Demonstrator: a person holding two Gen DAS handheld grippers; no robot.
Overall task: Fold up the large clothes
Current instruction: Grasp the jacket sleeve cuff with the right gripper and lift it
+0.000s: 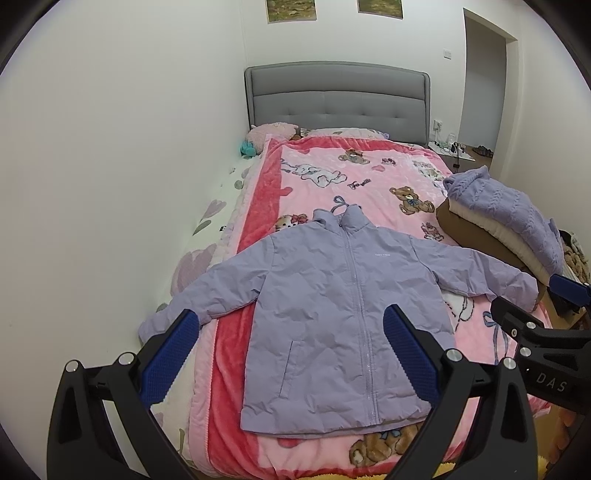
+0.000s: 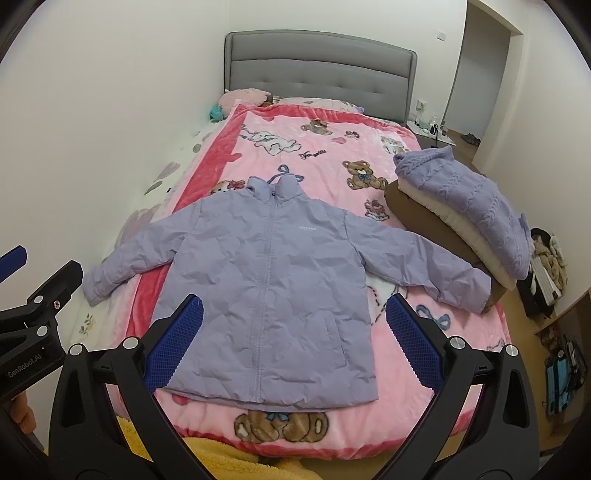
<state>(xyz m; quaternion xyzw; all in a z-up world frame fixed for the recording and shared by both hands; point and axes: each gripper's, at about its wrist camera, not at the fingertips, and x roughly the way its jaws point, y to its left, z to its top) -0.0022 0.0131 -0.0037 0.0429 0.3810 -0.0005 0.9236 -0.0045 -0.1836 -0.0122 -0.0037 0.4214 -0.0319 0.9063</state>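
Looking down the bed (image 1: 258, 229), we see the lilac jacket (image 1: 332, 314) spread flat on the pink bear-print blanket (image 2: 314, 147), zipped front up, collar toward the grey headboard (image 2: 321, 70), both sleeves stretched out to the sides. No fold shows in it yet, so we judge this garment's folding not begun. Near the right edge of the bed sits a stack of folded clothes (image 2: 461, 206), a purple knit on top, which suggests other pieces are finished. Our left tool (image 1: 291, 350) hangs above the hem with its 2 fingers spread wide, holding nothing; our right tool (image 2: 295, 339) is likewise wide and empty. The right wrist view alone shows yellow fabric (image 2: 214, 458) at the foot of the bed and bags (image 2: 561, 373) on the floor. The left wrist view alone shows 2 pictures (image 1: 291, 9) on the wall.
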